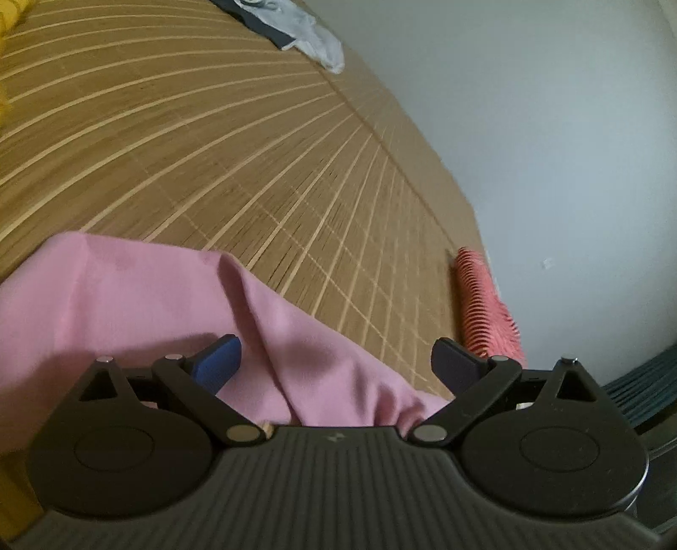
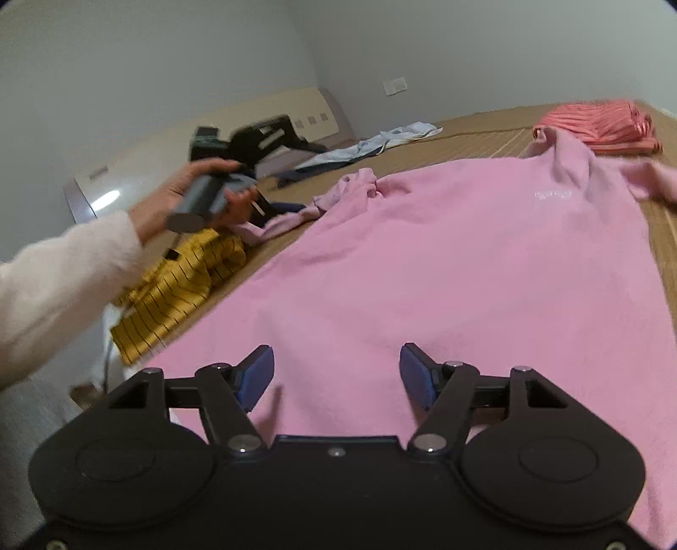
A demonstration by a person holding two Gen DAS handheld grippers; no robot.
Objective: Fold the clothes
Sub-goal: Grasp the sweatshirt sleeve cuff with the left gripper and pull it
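A pink top (image 2: 423, 262) lies spread flat on a bamboo mat (image 2: 478, 141), neck at the far end. Its left sleeve (image 2: 338, 194) is bunched up beside it. My right gripper (image 2: 336, 372) hovers over the near hem, open, with its blue pads (image 2: 256, 374) apart and nothing pinched. In the left wrist view my left gripper (image 1: 336, 361) is open wide above a rumpled fold of the pink top (image 1: 127, 296); cloth lies between the jaws but the pads do not press it. A person's hand (image 2: 182, 194) holds the left gripper's handle at the left.
A folded coral striped garment (image 2: 605, 122) (image 1: 486, 304) sits past the neck by the wall. A yellow striped garment (image 2: 177, 287) lies left of the pink top. A pale blue garment (image 2: 381, 141) (image 1: 304, 34) lies far back near the headboard (image 2: 254, 110). Bare mat (image 1: 211, 148) stretches ahead.
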